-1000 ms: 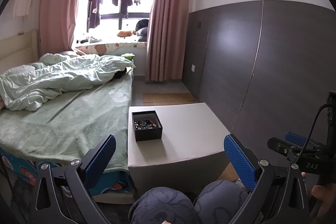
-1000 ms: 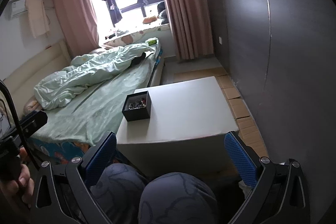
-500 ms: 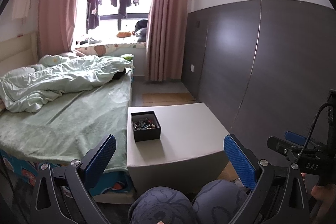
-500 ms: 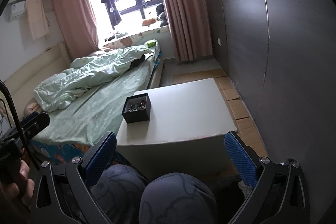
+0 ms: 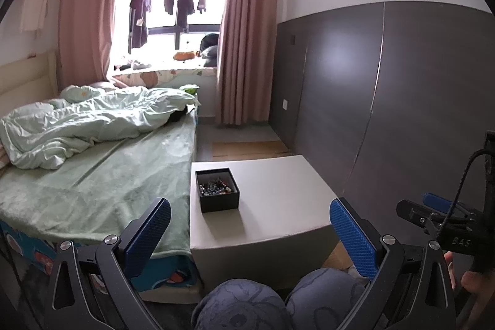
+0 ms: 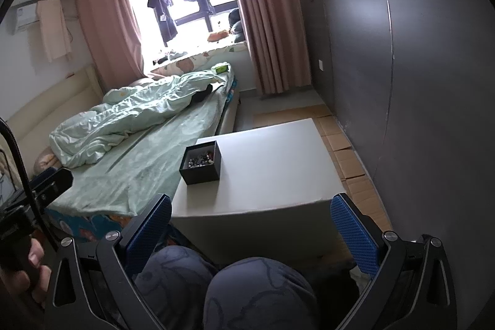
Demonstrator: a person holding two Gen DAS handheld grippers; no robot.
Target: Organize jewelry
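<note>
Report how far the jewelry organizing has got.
Done: nothing visible; the jewelry lies mixed together in the open black box on the white table. In hand: nothing; the left gripper and right gripper are both open, short of the table. Left: all the sorting.

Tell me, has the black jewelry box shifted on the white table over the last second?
No. The black jewelry box sits by the same left edge of the white table, beside the bed; only the cameras' views drifted slightly.

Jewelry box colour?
Black, the jewelry box shows best in the left wrist view.
</note>
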